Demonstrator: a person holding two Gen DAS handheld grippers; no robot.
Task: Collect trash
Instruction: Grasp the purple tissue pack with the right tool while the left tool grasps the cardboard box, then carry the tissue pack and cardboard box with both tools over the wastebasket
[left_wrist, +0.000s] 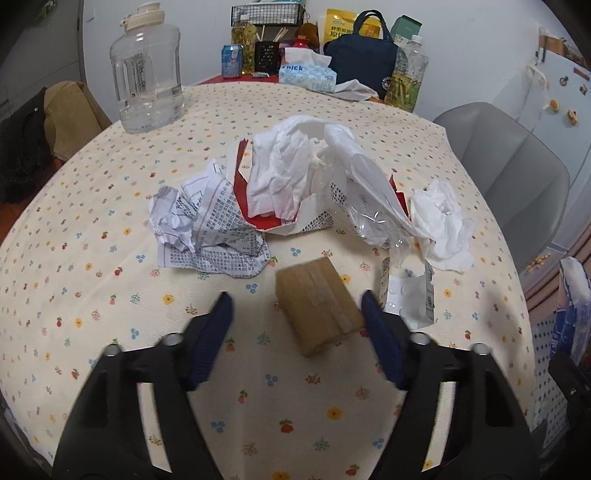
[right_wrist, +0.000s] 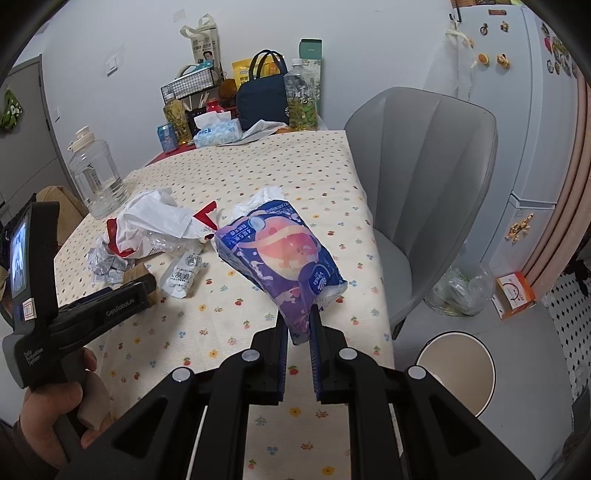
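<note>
The right tongs (right_wrist: 298, 325) pinch a light, crinkly purple wrapper (right_wrist: 280, 258) by its end above the tabletop (right_wrist: 229, 325), while the left tongs (left_wrist: 297, 306) gape wide around a stiff cardboard scrap (left_wrist: 317, 302).

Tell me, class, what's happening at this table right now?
A person is clearing trash with two handheld grippers. The right gripper is shut on a purple tissue wrapper, held above the table's edge, with a bin on the floor below. The left gripper is open around a small brown cardboard piece, not yet gripping it. Crumpled paper and tissues still lie on the floral tablecloth.
</note>
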